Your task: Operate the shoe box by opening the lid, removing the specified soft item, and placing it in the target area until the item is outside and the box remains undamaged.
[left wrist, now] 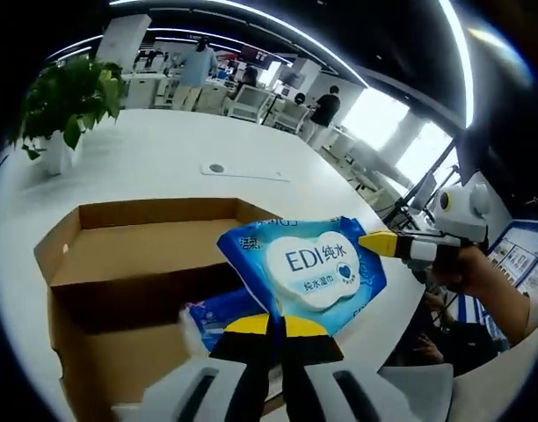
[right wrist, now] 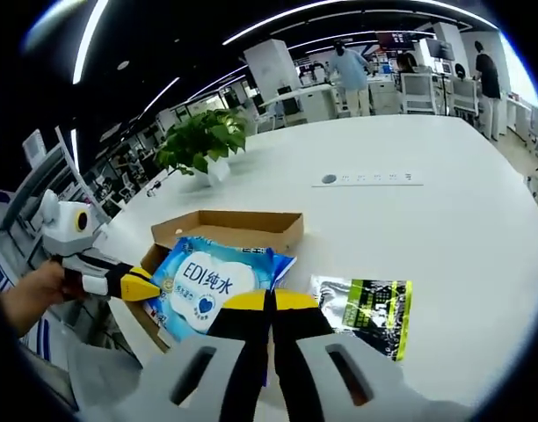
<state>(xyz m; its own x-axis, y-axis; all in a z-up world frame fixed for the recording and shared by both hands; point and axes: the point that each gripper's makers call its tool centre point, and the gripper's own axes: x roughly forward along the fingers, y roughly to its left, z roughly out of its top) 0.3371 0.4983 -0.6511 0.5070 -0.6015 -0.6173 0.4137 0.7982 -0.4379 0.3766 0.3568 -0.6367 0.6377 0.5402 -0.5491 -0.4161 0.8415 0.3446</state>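
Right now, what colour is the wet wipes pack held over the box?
Blue with a white label panel and blue lettering; the wet wipes pack shows best in the left gripper view.

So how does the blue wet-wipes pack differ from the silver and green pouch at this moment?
The blue wet-wipes pack is held up over the open shoe box, pinched by both hand-held grippers; the silver and green pouch lies flat and untouched on the white table. The wipes pack has a white label with blue lettering; the pouch is foil with a dark green and yellow print. Both are soft, flat packets.
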